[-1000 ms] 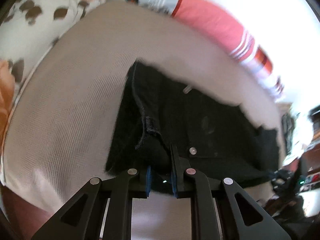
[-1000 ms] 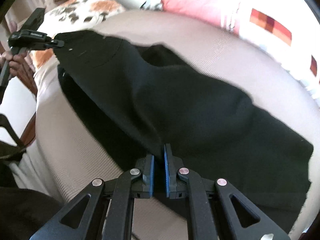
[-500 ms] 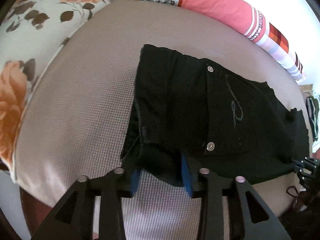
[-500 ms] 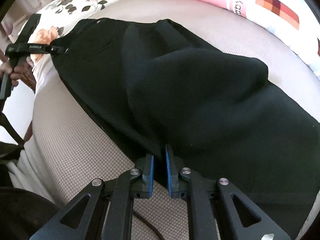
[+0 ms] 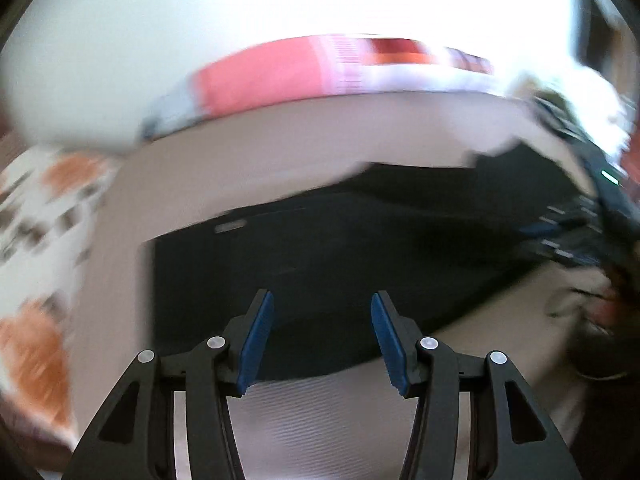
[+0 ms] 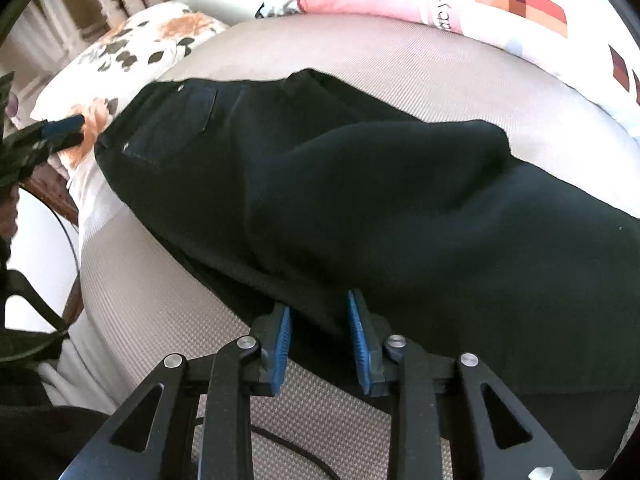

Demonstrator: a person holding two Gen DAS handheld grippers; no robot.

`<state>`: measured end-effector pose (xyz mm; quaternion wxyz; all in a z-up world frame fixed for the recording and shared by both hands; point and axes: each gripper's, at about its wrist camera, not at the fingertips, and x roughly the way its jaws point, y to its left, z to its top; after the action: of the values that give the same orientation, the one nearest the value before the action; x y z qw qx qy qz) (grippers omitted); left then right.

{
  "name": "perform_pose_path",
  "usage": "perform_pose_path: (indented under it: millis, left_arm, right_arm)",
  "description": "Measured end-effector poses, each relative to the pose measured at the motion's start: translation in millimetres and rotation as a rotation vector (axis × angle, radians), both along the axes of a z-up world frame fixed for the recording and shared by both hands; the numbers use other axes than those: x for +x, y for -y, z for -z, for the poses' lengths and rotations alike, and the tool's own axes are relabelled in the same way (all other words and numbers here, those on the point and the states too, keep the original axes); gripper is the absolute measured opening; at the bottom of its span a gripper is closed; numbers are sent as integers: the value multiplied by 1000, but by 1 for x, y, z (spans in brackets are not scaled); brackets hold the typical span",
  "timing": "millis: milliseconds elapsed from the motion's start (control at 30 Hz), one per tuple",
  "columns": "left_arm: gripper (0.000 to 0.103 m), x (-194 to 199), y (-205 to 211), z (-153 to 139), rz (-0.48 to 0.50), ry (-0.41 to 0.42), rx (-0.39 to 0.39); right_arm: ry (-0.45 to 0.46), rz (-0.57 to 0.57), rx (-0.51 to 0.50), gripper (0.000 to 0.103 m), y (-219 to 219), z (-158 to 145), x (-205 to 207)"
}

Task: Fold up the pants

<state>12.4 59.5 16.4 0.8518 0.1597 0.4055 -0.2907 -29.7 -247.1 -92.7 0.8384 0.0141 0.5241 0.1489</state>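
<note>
Pants (image 6: 360,184) of black denim-like cloth, with a stitched back pocket (image 6: 172,128) and small metal rivets, are laid lengthwise across a beige ribbed mattress (image 6: 152,320), with the waist end toward the corner where a white pillow printed with orange flowers (image 6: 132,48) lies. A pink and white striped blanket (image 6: 500,4) runs along the far edge. The garment is seen already doubled leg over leg, with a raised hump of slack in the middle.

The cloth is judged soft and limp but fairly heavy, with a dull, unslippery surface; nothing about it is fragile. Thick seams and the waistband would give the firmest hold, while a single layer pinched mid-panel would likely sag and drag the layer under it.

The left gripper (image 5: 322,336) has just been opening and its jaws stand wide apart, with nothing between them; the pants lie beyond its blue pads (image 5: 256,340), though that view is heavily blurred. The right gripper (image 6: 322,344) has likewise just been opening; its jaws stand slightly apart, and a fold of the near edge lies between them, apparently unpinched.

For the next fold, hold is best taken at the leg hems or the waistband corners, through all layers together.
</note>
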Motion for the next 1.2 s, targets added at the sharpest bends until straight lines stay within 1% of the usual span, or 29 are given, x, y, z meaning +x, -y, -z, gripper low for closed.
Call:
perform_pose_path:
  millis: [100,167,233,367,433,467,500,533,633,700,767,867,900,933,967,1067,1100,1133,1200]
  left_arm:
    - [52,-13,53,14,168,-39,-13]
    - [52,-13,78,24,235,-58,-10]
    - [52,-14,102,37,272,-63,10]
    - [52,-21,137,54,323,-88,26]
    - [51,-25,148,63,339,-93,50]
    - [48,-26,157,69,344,-89,70]
    - [35,-28,162,72,344,-83,73]
    - [20,-27,168,75,346,-80,75]
    - [12,-23,178,81,311,-89,84]
    - [11,-17,178,81,296,-107,69]
    - [10,-14,174,79,284,-125,55]
    - [10,-15,171,79,267,-122,48]
    - [10,-15,171,79,260,-124,43]
    - [10,-15,168,79,256,-129,37]
    - [11,-14,168,79,249,-137,28]
    - [11,-12,164,79,230,-162,4]
    - [11,-12,164,79,229,-163,3]
    - [11,-11,164,79,227,-165,4]
    - [11,-12,165,80,224,-164,8]
  right_arm:
    - [1,28,20,27,2,-2,1]
    - [4,39,32,27,3,-3,1]
    - [11,51,35,27,4,-4,2]
    - [15,57,44,27,4,-4,2]
    - [17,59,47,27,5,-4,3]
    - [19,60,51,27,5,-4,3]
    - [19,59,53,27,5,-4,3]
    - [16,58,54,27,5,-3,3]
    - [6,68,77,27,12,-4,1]
    - [13,92,122,32,26,-9,-4]
    - [30,149,153,34,49,-13,-10]
    - [34,302,189,34,103,-12,-21]
    - [28,390,206,34,132,-9,-29]
    - [23,442,217,34,147,-6,-34]
    - [16,545,248,36,178,-1,-45]
    - [17,733,313,36,235,9,-71]
    - [14,813,344,36,258,15,-83]
    - [17,859,363,36,273,18,-90]
    - [21,928,368,36,296,24,-98]
